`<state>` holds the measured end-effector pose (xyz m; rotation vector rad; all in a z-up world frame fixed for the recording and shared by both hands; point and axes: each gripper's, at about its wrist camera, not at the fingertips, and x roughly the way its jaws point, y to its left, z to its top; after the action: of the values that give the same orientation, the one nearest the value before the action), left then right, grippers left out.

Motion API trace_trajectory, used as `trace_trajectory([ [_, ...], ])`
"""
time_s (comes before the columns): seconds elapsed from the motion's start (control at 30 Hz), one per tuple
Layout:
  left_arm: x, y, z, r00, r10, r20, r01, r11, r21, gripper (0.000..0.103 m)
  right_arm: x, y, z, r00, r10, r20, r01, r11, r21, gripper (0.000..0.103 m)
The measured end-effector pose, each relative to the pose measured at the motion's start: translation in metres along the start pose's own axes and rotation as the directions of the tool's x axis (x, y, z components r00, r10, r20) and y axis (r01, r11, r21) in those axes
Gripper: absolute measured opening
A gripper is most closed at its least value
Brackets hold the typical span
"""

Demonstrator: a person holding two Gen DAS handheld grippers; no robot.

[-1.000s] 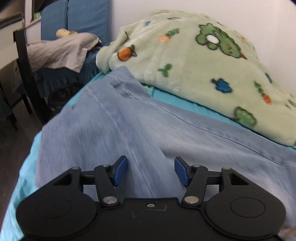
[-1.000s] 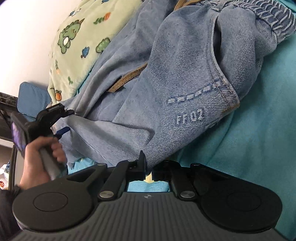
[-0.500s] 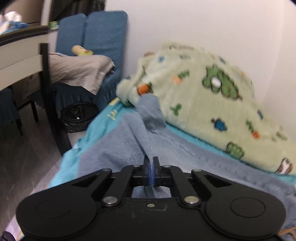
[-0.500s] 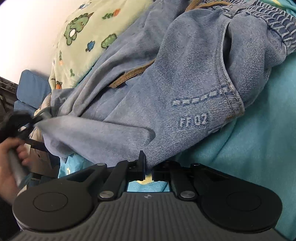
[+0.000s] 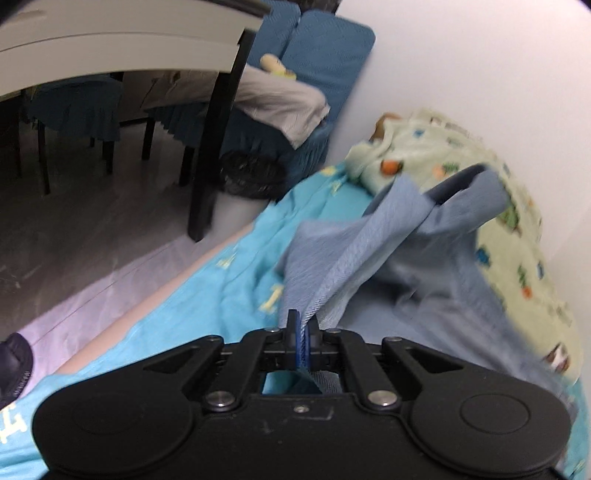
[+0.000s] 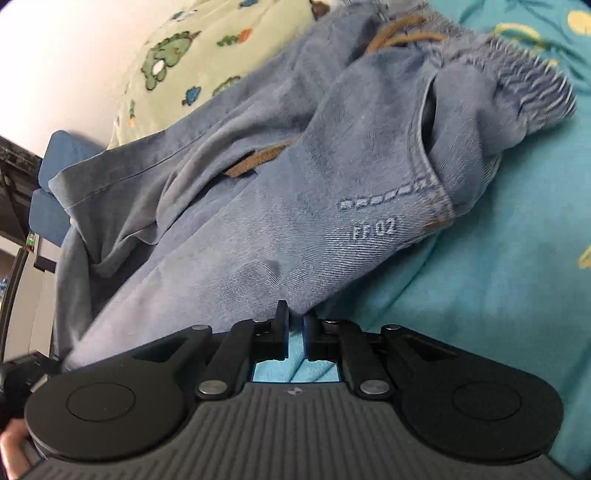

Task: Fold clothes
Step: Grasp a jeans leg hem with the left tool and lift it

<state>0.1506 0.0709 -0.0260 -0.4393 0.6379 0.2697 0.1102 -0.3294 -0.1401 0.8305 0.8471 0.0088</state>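
Light blue jeans (image 6: pixel 295 206) lie on a turquoise bed sheet (image 6: pixel 498 277). The waistband with a brown drawstring (image 6: pixel 399 33) is at the far right in the right wrist view. My right gripper (image 6: pixel 294 321) is shut on the jeans' near edge below the pocket. My left gripper (image 5: pixel 303 332) is shut on the leg end of the jeans (image 5: pixel 369 240), which is lifted off the sheet (image 5: pixel 207 291) and drapes toward the blanket.
A pale green cartoon-print blanket (image 5: pixel 517 236) lies along the white wall; it also shows in the right wrist view (image 6: pixel 192 55). Beside the bed are a table leg (image 5: pixel 214 140), blue chairs (image 5: pixel 317 59), a dark bin (image 5: pixel 251 173) and grey floor (image 5: pixel 74 236).
My left gripper closed on the jeans leg and lifted it up and toward the waist. The view swung toward the floor. The right gripper kept its hold; the jeans bunched nearer to it.
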Motion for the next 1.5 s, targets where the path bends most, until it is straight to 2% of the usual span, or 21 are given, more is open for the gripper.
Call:
trace_trajectory([
  [0.13,0.006,0.013,-0.004,0.999,-0.011,-0.034,0.011,1.000,-0.011,0.003,-0.009,0.005,0.003,0.999,0.006,0.034,-0.005,1.000,-0.027,0.006],
  [0.23,0.005,0.015,0.003,0.999,-0.030,-0.027,0.029,0.999,-0.016,0.016,-0.007,0.007,0.005,0.999,-0.001,0.034,0.002,1.000,-0.031,0.006],
  [0.4,0.006,0.007,0.022,0.997,-0.071,0.007,0.071,0.997,-0.002,0.026,-0.005,0.006,0.008,0.999,-0.005,0.032,0.005,1.000,-0.009,0.007],
  [0.47,0.012,0.000,0.035,0.996,-0.087,0.035,0.086,0.996,0.018,0.036,-0.005,0.006,0.008,0.999,-0.003,0.034,0.003,1.000,-0.004,0.008],
  [0.67,0.049,-0.028,0.084,0.986,-0.145,0.078,0.143,0.989,0.034,0.037,0.006,0.005,0.013,1.000,0.002,0.026,-0.003,1.000,0.025,0.009],
  [0.8,0.098,-0.047,0.104,0.987,-0.159,0.016,0.158,0.986,0.054,0.038,0.013,0.006,0.015,1.000,0.007,0.020,-0.008,1.000,0.030,0.010],
  [0.9,0.128,-0.053,0.112,0.991,-0.136,-0.011,0.137,0.989,0.051,0.037,0.022,0.004,0.017,1.000,0.005,0.015,-0.006,0.999,0.047,0.010],
  [0.97,0.142,-0.055,0.115,0.988,-0.149,-0.037,0.150,0.988,0.019,0.035,0.028,0.002,0.018,1.000,0.004,0.012,-0.004,0.998,0.059,0.010],
  [1.1,0.159,-0.062,0.122,0.992,-0.123,-0.038,0.124,0.991,0.043,0.033,0.040,-0.001,0.021,1.000,0.000,0.006,-0.001,0.996,0.084,0.011],
  [1.2,0.166,-0.059,0.126,0.985,-0.166,-0.038,0.167,0.986,0.028,0.019,0.046,0.000,0.022,1.000,-0.006,0.005,0.005,0.997,0.081,0.012],
  [1.23,0.167,-0.059,0.127,0.983,-0.179,-0.034,0.180,0.983,0.027,0.007,0.046,0.000,0.021,1.000,-0.005,0.006,0.005,0.996,0.084,0.012],
  [1.33,0.153,-0.057,0.129,0.979,-0.203,-0.002,0.203,0.979,0.025,0.002,0.045,-0.003,0.022,1.000,0.006,0.004,-0.006,0.995,0.102,0.012],
  [1.5,0.102,-0.050,0.136,0.971,-0.234,0.050,0.233,0.972,0.040,0.001,0.040,-0.005,0.022,1.000,0.018,0.004,-0.018,0.994,0.110,0.012],
])
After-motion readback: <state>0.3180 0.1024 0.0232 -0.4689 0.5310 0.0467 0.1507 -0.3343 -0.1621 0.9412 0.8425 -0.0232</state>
